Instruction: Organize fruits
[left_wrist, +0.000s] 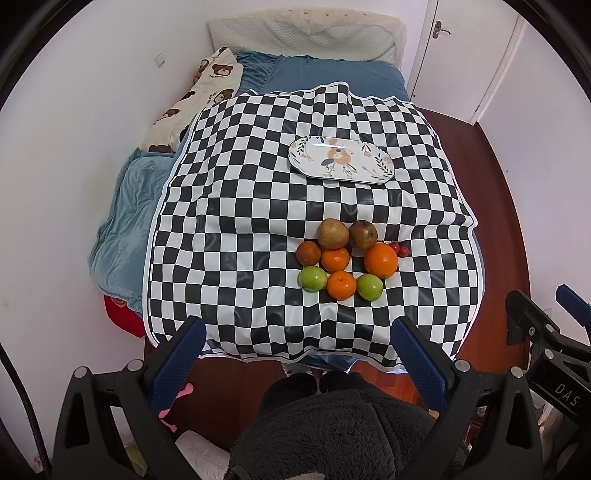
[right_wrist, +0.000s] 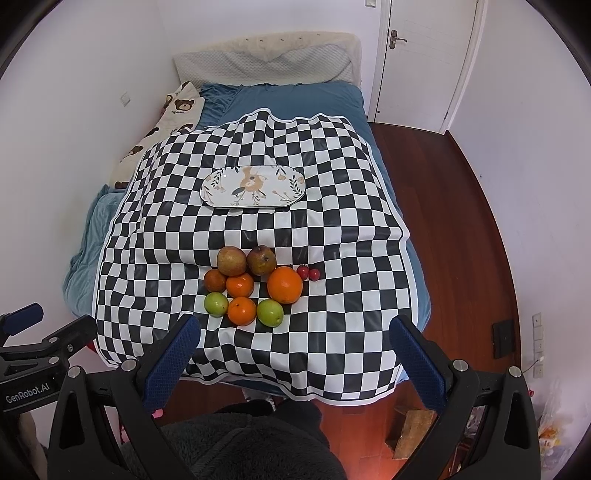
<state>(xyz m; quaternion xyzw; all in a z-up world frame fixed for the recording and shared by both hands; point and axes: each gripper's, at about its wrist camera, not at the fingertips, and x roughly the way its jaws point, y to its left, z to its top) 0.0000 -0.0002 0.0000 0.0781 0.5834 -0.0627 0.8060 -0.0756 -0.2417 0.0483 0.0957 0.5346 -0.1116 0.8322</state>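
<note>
A cluster of fruit lies on the checkered cloth (left_wrist: 258, 206): a big orange (left_wrist: 381, 260), two brownish apples (left_wrist: 333, 233), two green apples (left_wrist: 313, 278), small oranges (left_wrist: 341, 284) and red cherry tomatoes (left_wrist: 400, 249). The same pile shows in the right wrist view, with the big orange (right_wrist: 284, 284) and tomatoes (right_wrist: 308, 273). An empty oval floral plate (left_wrist: 340, 158) (right_wrist: 253, 186) sits farther back. My left gripper (left_wrist: 301, 328) and right gripper (right_wrist: 295, 326) are both open and empty, held above the cloth's near edge, short of the fruit.
The cloth covers a blue bed (left_wrist: 332, 74) with a pillow (left_wrist: 306, 35) and a bear-print blanket (left_wrist: 192, 99) along the left wall. Wooden floor (right_wrist: 461, 221) lies to the right, a white door (right_wrist: 424, 55) at the back right. The person's dark fleece (left_wrist: 332, 435) fills the bottom.
</note>
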